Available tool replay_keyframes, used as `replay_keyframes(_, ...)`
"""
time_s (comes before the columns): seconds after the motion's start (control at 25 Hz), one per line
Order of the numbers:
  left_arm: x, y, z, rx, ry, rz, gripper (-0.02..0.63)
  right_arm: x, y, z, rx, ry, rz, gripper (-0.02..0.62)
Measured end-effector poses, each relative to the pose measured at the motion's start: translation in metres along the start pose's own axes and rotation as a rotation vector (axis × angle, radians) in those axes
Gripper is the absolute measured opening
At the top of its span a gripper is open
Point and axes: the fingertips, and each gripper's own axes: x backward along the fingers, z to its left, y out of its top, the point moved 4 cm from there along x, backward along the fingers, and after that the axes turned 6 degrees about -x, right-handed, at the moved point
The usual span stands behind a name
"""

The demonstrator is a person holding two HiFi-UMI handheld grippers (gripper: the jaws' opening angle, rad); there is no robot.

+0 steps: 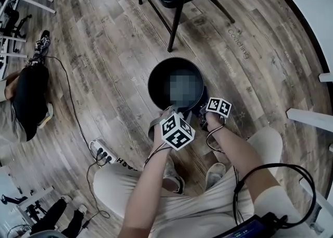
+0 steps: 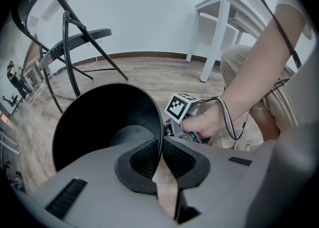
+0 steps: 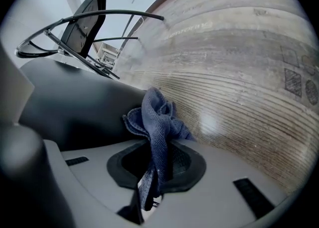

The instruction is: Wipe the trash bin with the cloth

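Cloth (image 3: 157, 122) blue, bunched; bin (image 1: 157, 83) black.

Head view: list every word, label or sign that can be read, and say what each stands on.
"Coaching", faint and uncertain: printed on the wooden floor, right of the trash bin.
"HSA", roughly, cut off by the person's leg: on the floor beside the power strip.
Square black-and-white markers, no letters: on the left claw and the right claw.
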Motion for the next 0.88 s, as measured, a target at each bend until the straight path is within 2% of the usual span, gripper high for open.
replay_keyframes(0.36,-0.002,0.005,-0.002,0.048,-0.021,0.016,0.041,0.053,0.014,0.028,-0.008,-0.073,-0.045,0.055)
replay_keyframes(0.48,-0.004,0.011,-0.006,0.074,-0.026,0.023,0.04,0.077,0.016,0.041,0.024,-0.085,-0.041,0.055)
replay_keyframes(0.88,-0.008,0.02,-0.034,0.297,-0.077,0.063,0.04,0.147,0.01,0.088,0.091,-0.001,-0.027,0.055)
